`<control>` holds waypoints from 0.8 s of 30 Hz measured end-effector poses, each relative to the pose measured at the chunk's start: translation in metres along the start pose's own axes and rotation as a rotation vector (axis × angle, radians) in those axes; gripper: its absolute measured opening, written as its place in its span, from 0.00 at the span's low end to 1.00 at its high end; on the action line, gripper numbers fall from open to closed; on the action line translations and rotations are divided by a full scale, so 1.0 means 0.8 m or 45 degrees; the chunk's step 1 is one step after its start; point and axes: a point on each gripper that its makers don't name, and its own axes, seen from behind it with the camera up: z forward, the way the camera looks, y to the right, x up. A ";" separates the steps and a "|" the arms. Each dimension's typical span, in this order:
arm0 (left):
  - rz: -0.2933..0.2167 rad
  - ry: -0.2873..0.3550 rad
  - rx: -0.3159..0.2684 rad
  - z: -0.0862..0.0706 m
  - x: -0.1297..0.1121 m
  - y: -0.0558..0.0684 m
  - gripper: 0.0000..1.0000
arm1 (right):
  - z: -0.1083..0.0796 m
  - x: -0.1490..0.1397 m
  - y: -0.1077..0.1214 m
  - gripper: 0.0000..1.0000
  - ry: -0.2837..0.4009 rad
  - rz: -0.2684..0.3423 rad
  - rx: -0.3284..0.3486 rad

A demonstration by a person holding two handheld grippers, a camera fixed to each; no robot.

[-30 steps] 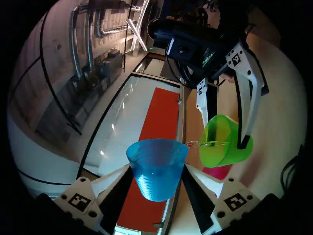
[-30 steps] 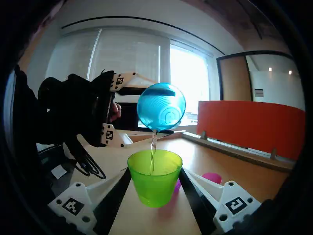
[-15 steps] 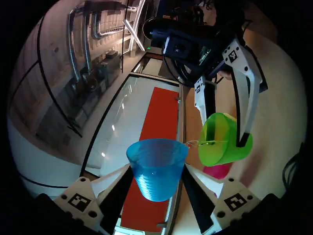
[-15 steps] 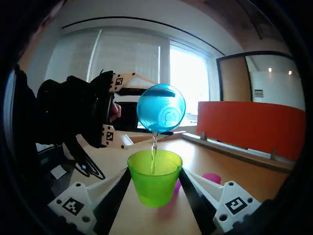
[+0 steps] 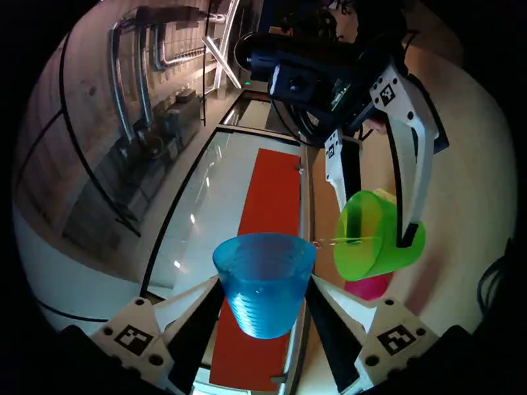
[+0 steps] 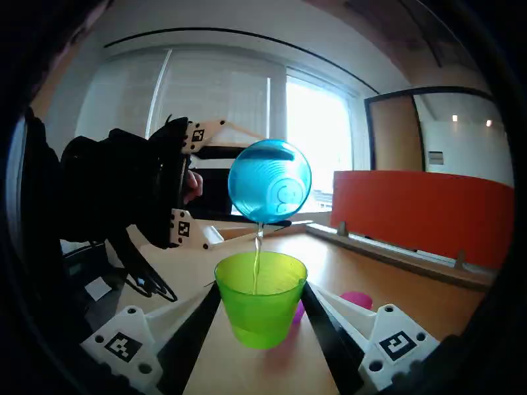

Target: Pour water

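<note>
The left gripper point(image 5: 263, 299) clamps the tilted blue cup point(image 5: 263, 283); the right gripper point(image 6: 261, 309) clamps the green cup point(image 6: 261, 299) upright beneath it, over the table point(image 6: 329, 263). A thin water stream point(image 6: 256, 253) falls between them (pouring underway). Next, I judge, level the blue cup once drained. How much remains inside is unreadable.

Translucent glossy plastic cups point(image 6: 262, 303), wooden table point(image 6: 369, 263)
</note>
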 end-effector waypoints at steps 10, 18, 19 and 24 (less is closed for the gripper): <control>0.025 0.004 0.005 -0.002 0.002 -0.001 0.80 | 0.000 0.000 0.001 0.89 -0.002 -0.002 -0.001; 0.050 0.012 0.011 -0.003 0.004 -0.003 0.80 | -0.001 0.001 0.001 0.89 -0.003 -0.004 -0.001; 0.054 0.013 0.013 -0.003 0.004 -0.004 0.81 | 0.000 0.001 0.001 0.89 -0.003 -0.004 -0.001; 0.069 0.017 0.015 -0.002 0.002 -0.006 0.80 | -0.001 0.000 0.001 0.89 -0.004 -0.005 0.000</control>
